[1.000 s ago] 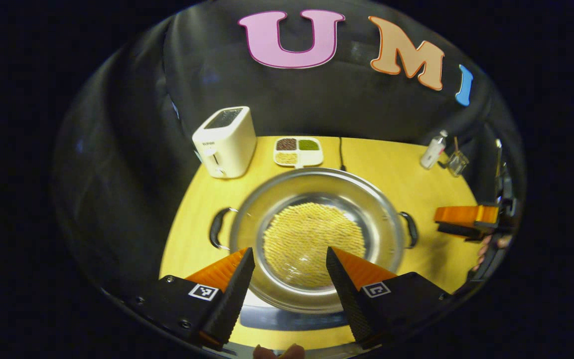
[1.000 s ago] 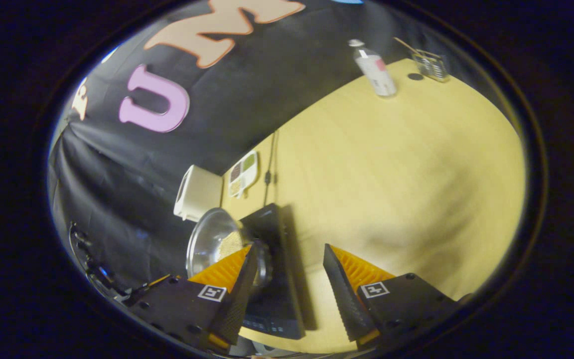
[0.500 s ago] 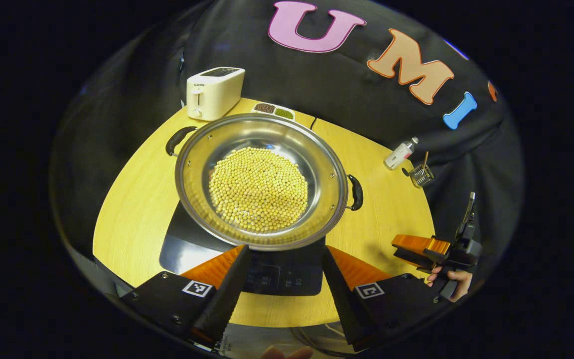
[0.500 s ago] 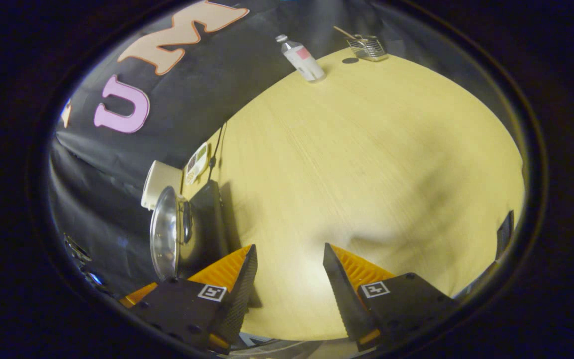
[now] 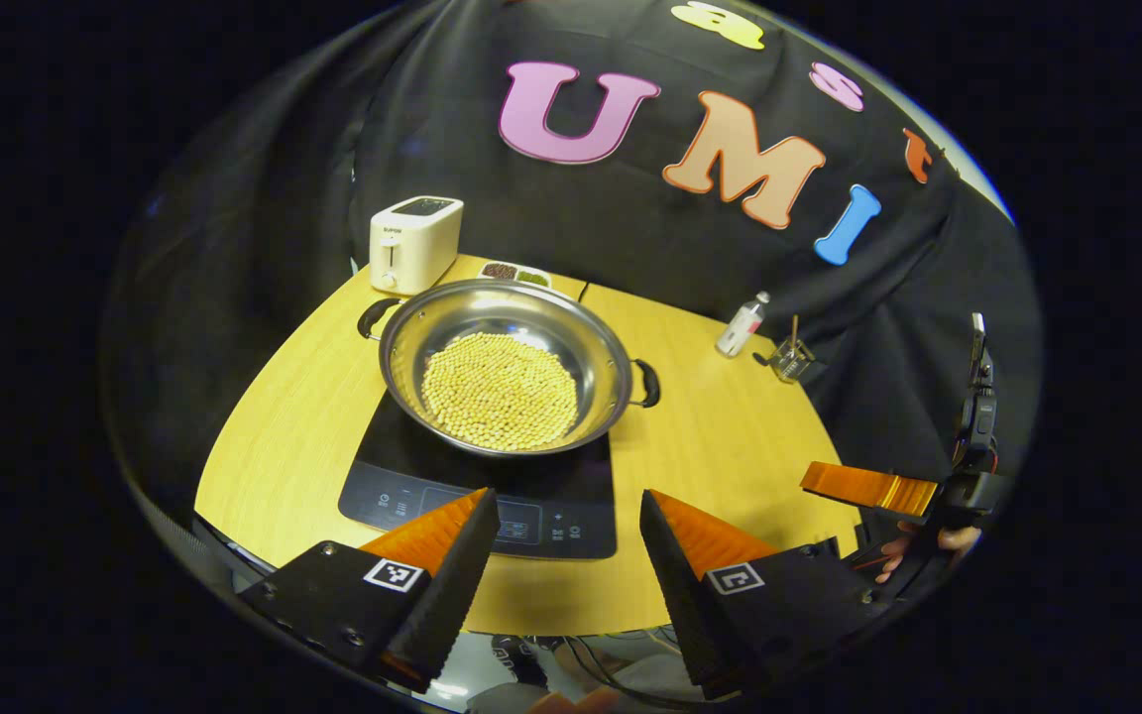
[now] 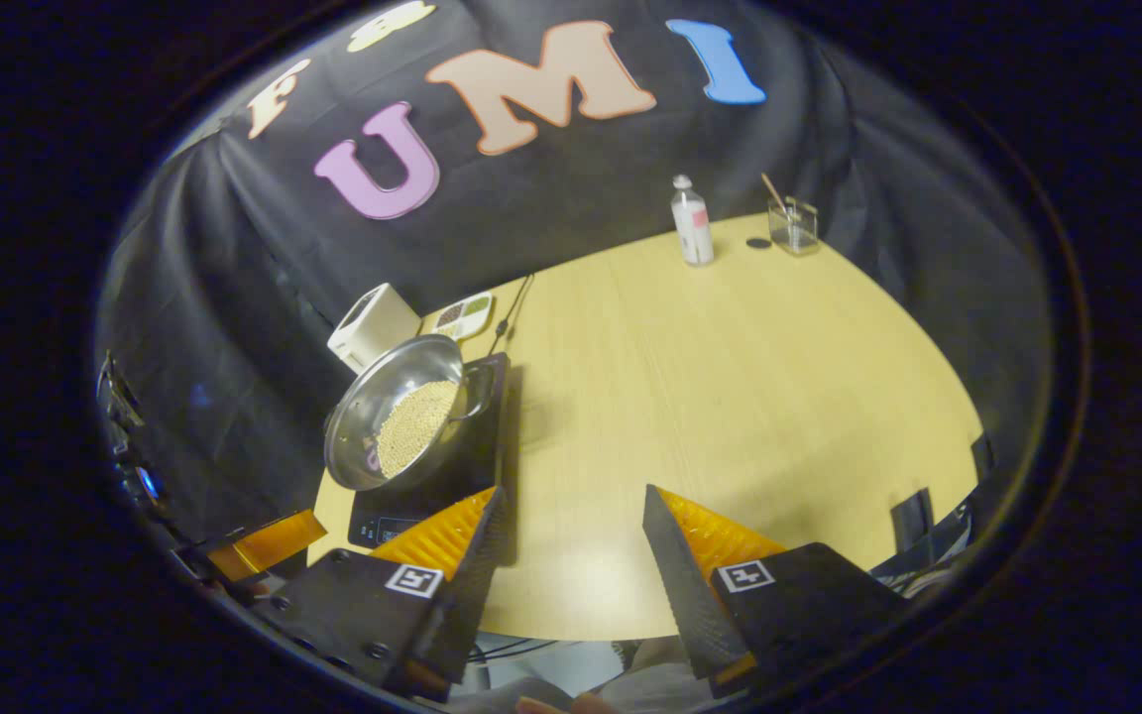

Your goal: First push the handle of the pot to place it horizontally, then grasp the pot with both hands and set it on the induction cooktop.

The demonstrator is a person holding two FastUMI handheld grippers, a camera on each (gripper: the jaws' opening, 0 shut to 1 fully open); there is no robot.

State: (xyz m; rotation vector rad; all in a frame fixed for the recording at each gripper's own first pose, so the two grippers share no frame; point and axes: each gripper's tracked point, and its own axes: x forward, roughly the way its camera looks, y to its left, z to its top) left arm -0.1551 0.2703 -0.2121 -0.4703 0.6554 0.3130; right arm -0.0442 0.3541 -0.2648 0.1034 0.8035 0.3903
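I see the pot full of yellow beans. It sits on the cooktop, on the table. A small tray behind it holds dark and green bits. My left gripper and right gripper are both wide apart, holding nothing, well back from the pot.

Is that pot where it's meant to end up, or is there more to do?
It looks finished. The pot of beans sits on the induction cooktop, its handles out to either side. Nothing is in hand: the left gripper and right gripper are both open and clear of the pot. Nothing appears left.
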